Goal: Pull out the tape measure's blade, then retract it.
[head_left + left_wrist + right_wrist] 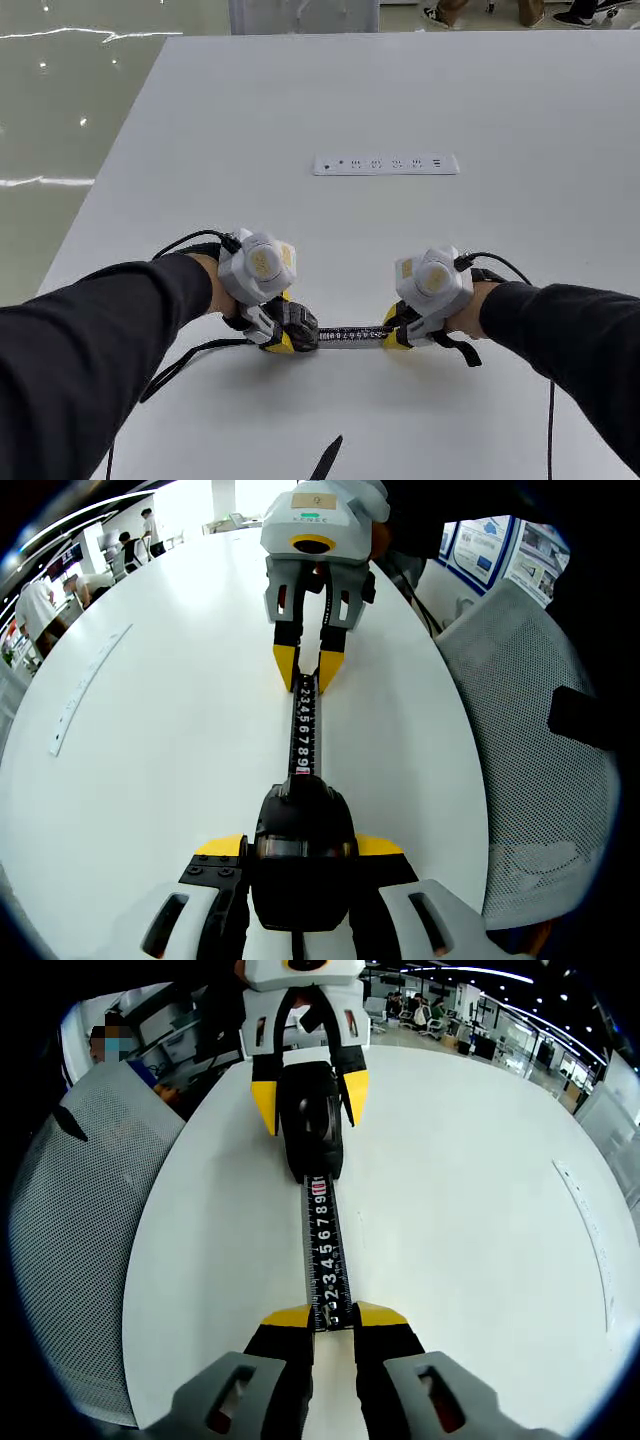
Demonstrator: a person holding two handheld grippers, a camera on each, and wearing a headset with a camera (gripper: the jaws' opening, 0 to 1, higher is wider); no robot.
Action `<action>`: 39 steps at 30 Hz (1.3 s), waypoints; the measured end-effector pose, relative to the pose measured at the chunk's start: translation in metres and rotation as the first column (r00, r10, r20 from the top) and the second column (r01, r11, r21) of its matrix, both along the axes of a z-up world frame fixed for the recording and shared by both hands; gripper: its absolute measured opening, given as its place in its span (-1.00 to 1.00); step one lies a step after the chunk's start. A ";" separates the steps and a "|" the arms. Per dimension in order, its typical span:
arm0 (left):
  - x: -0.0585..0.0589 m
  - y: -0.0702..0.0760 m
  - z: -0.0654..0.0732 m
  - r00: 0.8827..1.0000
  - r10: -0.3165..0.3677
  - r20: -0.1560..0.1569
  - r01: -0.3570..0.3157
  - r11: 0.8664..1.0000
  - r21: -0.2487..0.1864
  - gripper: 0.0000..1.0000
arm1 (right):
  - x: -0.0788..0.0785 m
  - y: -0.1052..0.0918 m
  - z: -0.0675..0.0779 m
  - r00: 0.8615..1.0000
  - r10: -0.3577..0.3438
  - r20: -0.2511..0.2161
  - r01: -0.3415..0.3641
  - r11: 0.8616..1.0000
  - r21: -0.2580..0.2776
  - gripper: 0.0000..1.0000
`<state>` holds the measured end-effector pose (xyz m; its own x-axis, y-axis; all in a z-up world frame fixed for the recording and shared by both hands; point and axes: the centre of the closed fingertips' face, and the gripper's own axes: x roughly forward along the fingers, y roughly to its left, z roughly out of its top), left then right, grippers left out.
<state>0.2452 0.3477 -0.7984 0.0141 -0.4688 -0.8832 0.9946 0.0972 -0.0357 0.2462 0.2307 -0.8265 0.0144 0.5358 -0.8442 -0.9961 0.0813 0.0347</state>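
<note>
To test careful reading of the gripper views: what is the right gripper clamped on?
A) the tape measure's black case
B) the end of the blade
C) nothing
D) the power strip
B: the right gripper pinches the end of the blade between its yellow tips, while the left gripper holds the black case.

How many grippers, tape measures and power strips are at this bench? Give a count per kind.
Grippers: 2, the left gripper and the right gripper
Tape measure: 1
Power strip: 1
Total: 4
</note>
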 end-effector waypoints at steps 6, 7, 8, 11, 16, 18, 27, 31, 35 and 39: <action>0.000 0.000 0.000 1.000 0.002 0.001 -0.002 1.000 -0.002 -0.30 | 0.001 -0.007 0.000 1.000 -0.012 -0.003 0.012 1.000 -0.002 -0.80; 0.000 0.000 0.000 1.000 0.002 0.001 -0.002 1.000 -0.002 -0.30 | 0.000 -0.009 0.000 1.000 -0.015 -0.004 0.015 1.000 -0.002 -0.80; 0.000 0.000 0.000 1.000 0.001 0.002 -0.001 1.000 -0.002 -0.30 | 0.000 -0.011 0.000 1.000 -0.018 -0.006 0.018 1.000 -0.004 -0.80; 0.000 0.000 0.000 1.000 0.001 0.002 -0.001 1.000 -0.001 -0.30 | -0.001 -0.015 0.000 1.000 -0.015 -0.002 0.015 1.000 -0.008 -0.80; 0.000 0.000 0.000 1.000 0.002 0.000 -0.002 1.000 0.000 -0.30 | 0.000 -0.018 -0.001 1.000 -0.017 0.001 0.017 1.000 -0.012 -0.80; 0.000 0.000 0.000 1.000 0.003 0.000 -0.003 1.000 0.000 -0.30 | 0.000 -0.019 -0.001 1.000 -0.017 0.001 0.017 1.000 -0.014 -0.80; 0.000 0.000 0.000 1.000 0.012 0.004 -0.012 1.000 -0.001 -0.30 | 0.001 -0.025 -0.001 1.000 -0.013 0.005 0.013 0.999 -0.030 -0.80; 0.001 0.000 -0.001 1.000 0.017 0.007 -0.017 1.000 0.002 -0.30 | 0.001 -0.029 -0.001 1.000 -0.016 0.004 0.016 0.999 -0.034 -0.80; 0.001 0.000 -0.001 1.000 0.016 0.008 -0.016 1.000 0.005 -0.30 | 0.001 -0.031 0.000 1.000 -0.017 0.006 0.017 0.999 -0.036 -0.80; 0.000 0.000 -0.001 1.000 0.016 0.006 -0.016 1.000 0.004 -0.30 | 0.001 -0.034 0.000 1.000 -0.018 0.005 0.018 0.999 -0.040 -0.80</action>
<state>0.2455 0.3478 -0.7993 0.0269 -0.4652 -0.8848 0.9931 0.1137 -0.0296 0.2469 0.1964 -0.8266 0.0271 0.5016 -0.8647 -0.9946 0.1001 0.0269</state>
